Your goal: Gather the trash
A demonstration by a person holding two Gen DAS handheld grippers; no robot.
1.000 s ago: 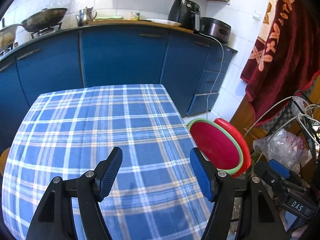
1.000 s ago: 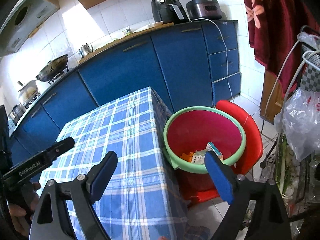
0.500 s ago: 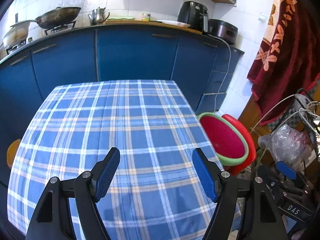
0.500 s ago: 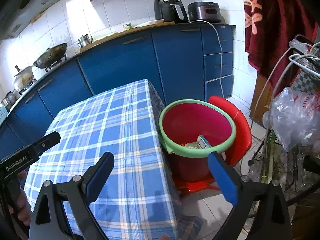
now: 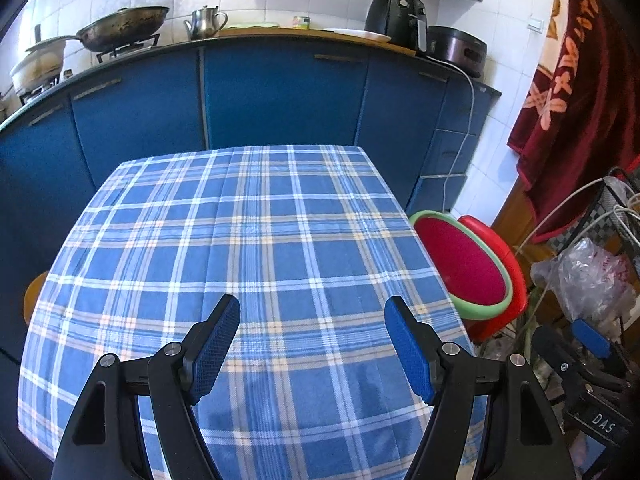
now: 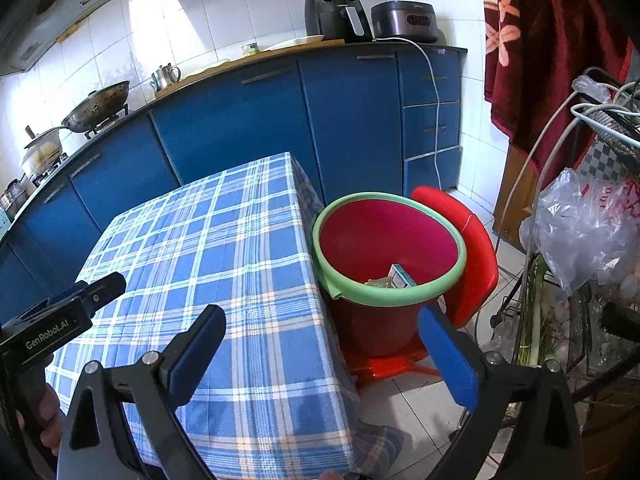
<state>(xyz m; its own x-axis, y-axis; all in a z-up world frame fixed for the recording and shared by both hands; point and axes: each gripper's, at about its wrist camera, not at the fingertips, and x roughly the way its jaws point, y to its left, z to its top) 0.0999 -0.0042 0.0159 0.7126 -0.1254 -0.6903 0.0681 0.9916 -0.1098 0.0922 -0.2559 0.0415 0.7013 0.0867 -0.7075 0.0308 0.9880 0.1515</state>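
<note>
A red bucket point(image 6: 384, 236) with a green rim stands on the floor at the table's right edge, on a red stool point(image 6: 478, 248). Inside it lie a small box point(image 6: 400, 276) and some paper scraps. The same bucket point(image 5: 460, 264) shows at the right of the left wrist view. My right gripper point(image 6: 320, 312) hovers over the table's near right corner; its jaws are opening and nothing is between them. My left gripper point(image 5: 312, 302) stands open over the blue plaid tablecloth point(image 5: 260, 220), also with nothing in it. No trash shows on the cloth.
Blue kitchen cabinets point(image 5: 280, 96) run behind the table, with a wok point(image 5: 124, 26), a kettle and an air fryer point(image 6: 336, 12) on the counter. A wire rack with plastic bags point(image 6: 584, 224) and cables crowds the right side. A red towel point(image 5: 580, 92) hangs above.
Both views have drawn back from the bucket and turned toward the table; the bucket now sits farther off. The right jaws have spread a little wider.
</note>
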